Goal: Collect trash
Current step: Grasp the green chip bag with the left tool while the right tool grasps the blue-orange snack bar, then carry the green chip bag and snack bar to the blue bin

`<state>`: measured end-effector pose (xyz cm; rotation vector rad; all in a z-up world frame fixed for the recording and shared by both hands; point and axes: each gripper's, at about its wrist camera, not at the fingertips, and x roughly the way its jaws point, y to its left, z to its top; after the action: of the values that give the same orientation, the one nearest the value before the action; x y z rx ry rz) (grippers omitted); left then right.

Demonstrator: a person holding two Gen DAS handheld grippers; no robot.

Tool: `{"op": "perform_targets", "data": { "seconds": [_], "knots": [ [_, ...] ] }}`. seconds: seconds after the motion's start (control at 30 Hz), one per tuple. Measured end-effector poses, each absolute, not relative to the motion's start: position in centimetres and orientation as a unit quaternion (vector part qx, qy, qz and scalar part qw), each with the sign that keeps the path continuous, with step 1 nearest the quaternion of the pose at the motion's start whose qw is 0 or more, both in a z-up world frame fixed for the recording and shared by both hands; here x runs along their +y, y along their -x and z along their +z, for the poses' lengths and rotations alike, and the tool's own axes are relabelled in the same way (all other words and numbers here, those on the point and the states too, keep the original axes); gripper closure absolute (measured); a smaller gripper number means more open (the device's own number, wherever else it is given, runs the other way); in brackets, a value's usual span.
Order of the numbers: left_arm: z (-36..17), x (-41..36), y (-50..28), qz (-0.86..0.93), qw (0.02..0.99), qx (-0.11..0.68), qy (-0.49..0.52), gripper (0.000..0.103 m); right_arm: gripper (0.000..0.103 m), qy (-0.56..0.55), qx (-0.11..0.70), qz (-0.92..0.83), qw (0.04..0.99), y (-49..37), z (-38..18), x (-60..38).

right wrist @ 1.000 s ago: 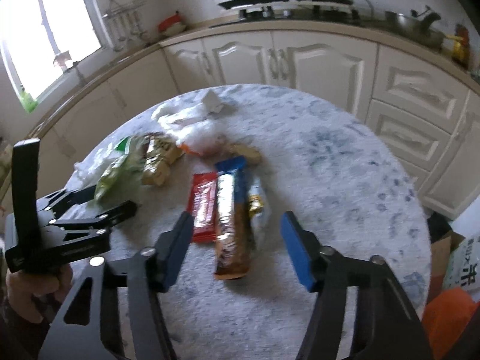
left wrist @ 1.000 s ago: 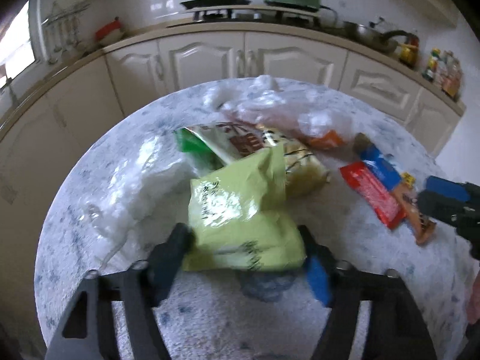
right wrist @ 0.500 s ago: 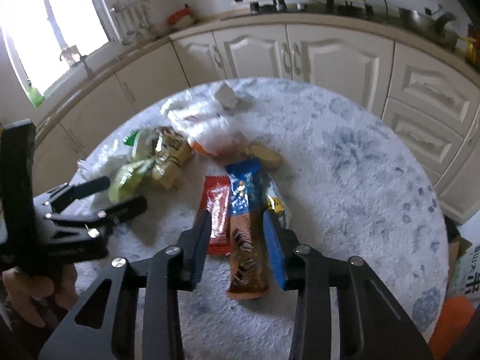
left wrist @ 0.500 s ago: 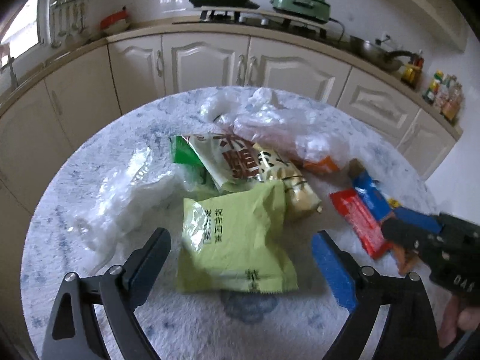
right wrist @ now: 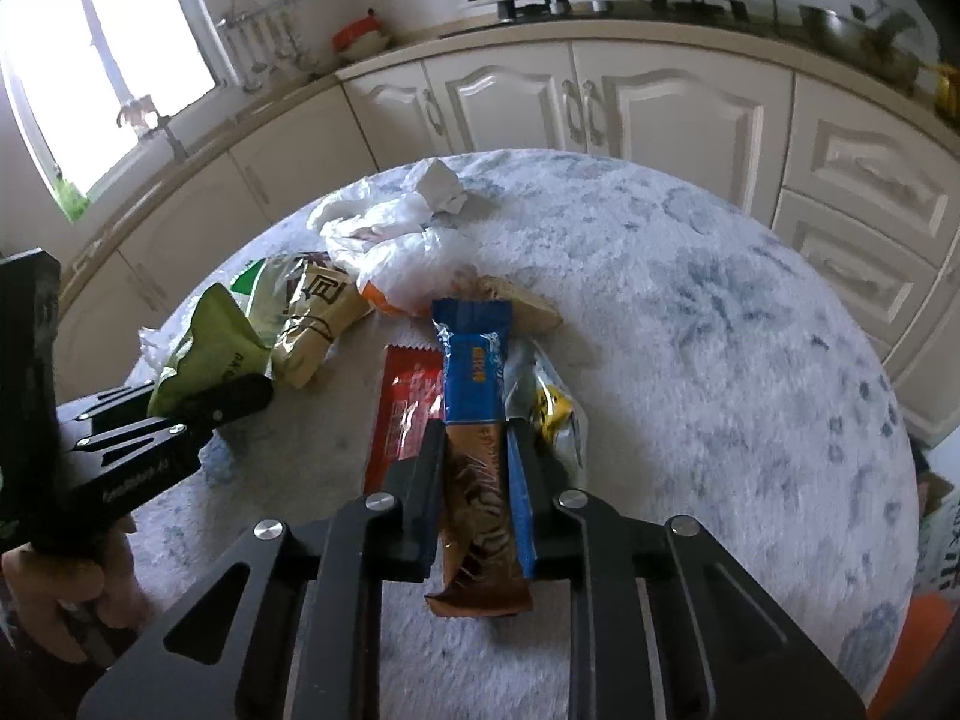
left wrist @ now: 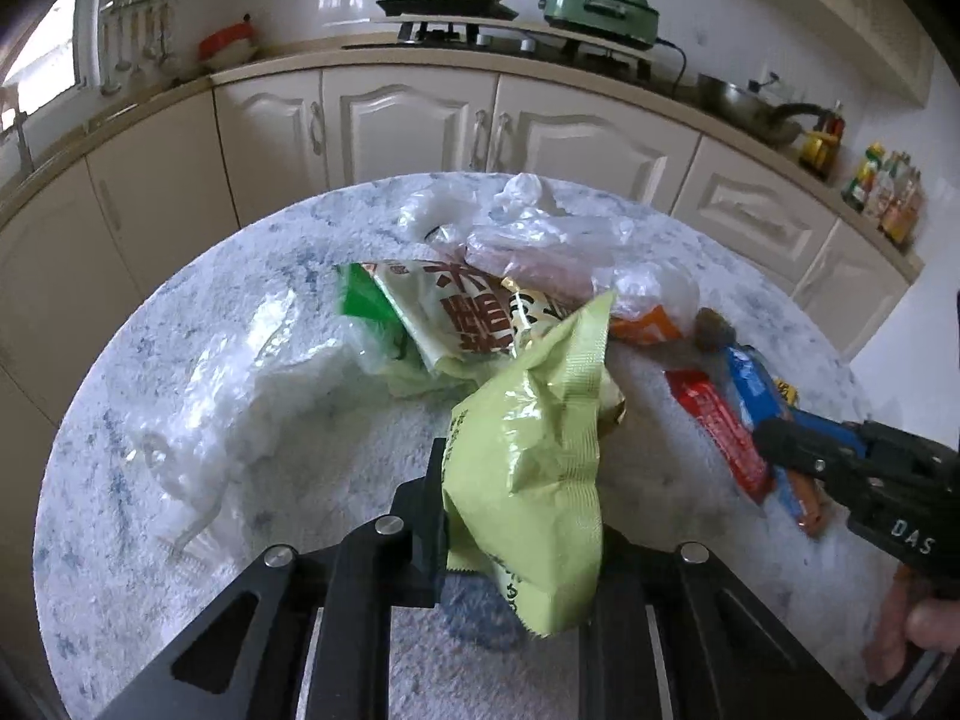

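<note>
Both fingers pinching wrappers, green bag (left wrist: 528, 480) left, brown bar (right wrist: 477, 516) right

We read "DAS" in white letters on the black body of the right gripper (left wrist: 840, 468). The beige snack bag (left wrist: 474, 318) carries large brown Chinese characters; print on other wrappers is too small to read.

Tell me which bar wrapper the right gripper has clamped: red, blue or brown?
The brown bar wrapper. The right gripper is shut on it, while the blue wrapper and red wrapper lie unheld on the table.
</note>
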<state>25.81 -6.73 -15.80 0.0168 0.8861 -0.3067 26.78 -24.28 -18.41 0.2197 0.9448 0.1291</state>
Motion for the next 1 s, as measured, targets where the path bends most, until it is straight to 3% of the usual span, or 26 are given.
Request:
{"op": "perform_targets", "data": {
  "seconds": [0.53, 1.0],
  "knots": [
    [-12.7, -5.5, -17.6, -0.150, 0.917, 0.368, 0.024, 0.090, 0.084, -0.135, 0.411, 0.060, 0.900, -21.5, -15.2, -25.9],
    [-7.4, -9.6, -10.0, -0.205, 0.937, 0.282, 0.010, 0.090, 0.084, -0.126, 0.326, 0.033, 0.936, -15.5, -7.6, -28.8]
  ]
}}
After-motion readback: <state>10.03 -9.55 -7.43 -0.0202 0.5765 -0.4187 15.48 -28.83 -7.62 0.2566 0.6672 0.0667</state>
